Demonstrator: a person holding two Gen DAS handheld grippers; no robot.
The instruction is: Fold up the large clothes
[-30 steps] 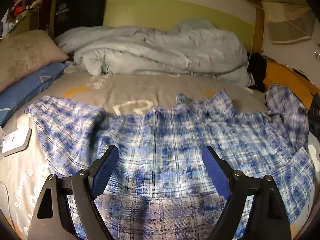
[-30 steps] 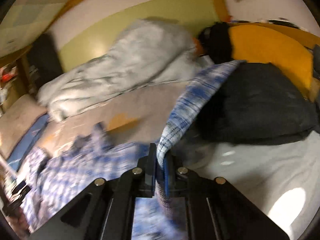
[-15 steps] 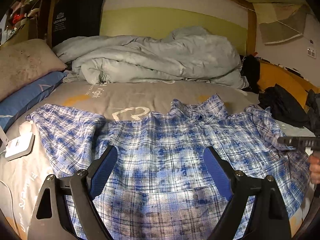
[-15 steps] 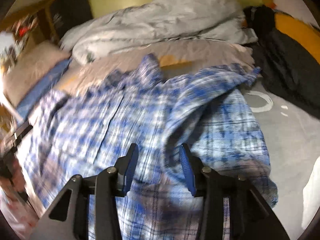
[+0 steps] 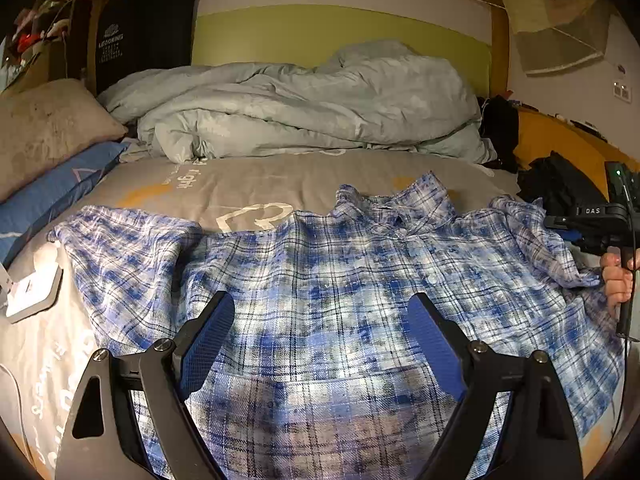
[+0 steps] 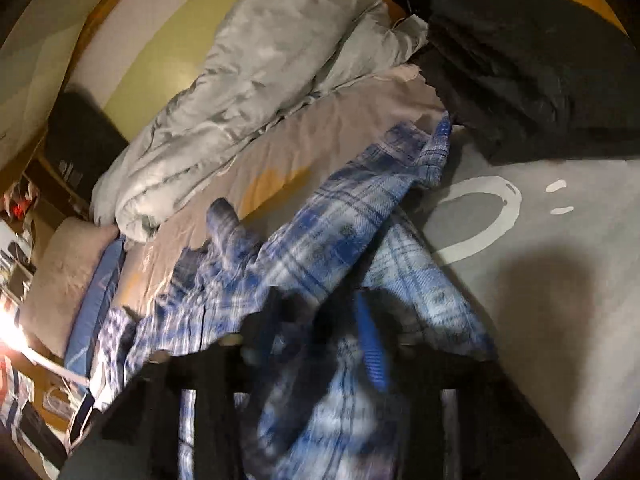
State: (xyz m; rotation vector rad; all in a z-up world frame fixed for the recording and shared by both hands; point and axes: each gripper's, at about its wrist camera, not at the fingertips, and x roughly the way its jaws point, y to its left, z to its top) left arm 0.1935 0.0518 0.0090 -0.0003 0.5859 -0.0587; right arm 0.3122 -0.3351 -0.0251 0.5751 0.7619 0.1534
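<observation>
A blue and white plaid shirt lies spread on the grey bed sheet, collar toward the far side. My left gripper hovers open over the shirt's lower body, with nothing between its fingers. At the right edge of the left wrist view, a hand holds my right gripper at the shirt's crumpled right sleeve. The right wrist view is blurred. There the jaws of my right gripper are closing around a fold of the plaid shirt, and I see no firm pinch.
A rumpled pale duvet fills the far side of the bed. Pillows are stacked at the left, and dark clothes are piled at the right. A white device lies on the sheet by the left sleeve.
My right gripper let go of the raised sleeve, which now lies down at the shirt's right side. It then sank toward the cloth. The left gripper stayed put.
</observation>
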